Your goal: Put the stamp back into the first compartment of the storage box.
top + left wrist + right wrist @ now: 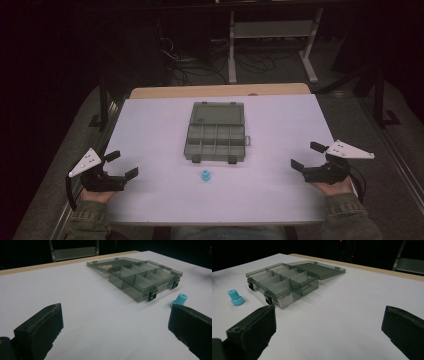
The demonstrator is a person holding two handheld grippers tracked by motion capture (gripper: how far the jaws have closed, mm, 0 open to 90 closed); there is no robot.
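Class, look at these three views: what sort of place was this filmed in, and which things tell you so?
Probably a lab or workshop set up for recording. A white-covered table holds just a compartment box and a small blue part, and loose cables and metal stand legs sit on the dark floor behind.

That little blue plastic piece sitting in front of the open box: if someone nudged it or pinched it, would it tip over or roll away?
The blue piece stands upright on a wider flared base with a narrower neck above, so a gentle nudge would probably slide it across the white table, not topple it. Knocked on its side, its round body would likely roll in a curve. It looks like stiff, light moulded plastic, probably easy to pinch.
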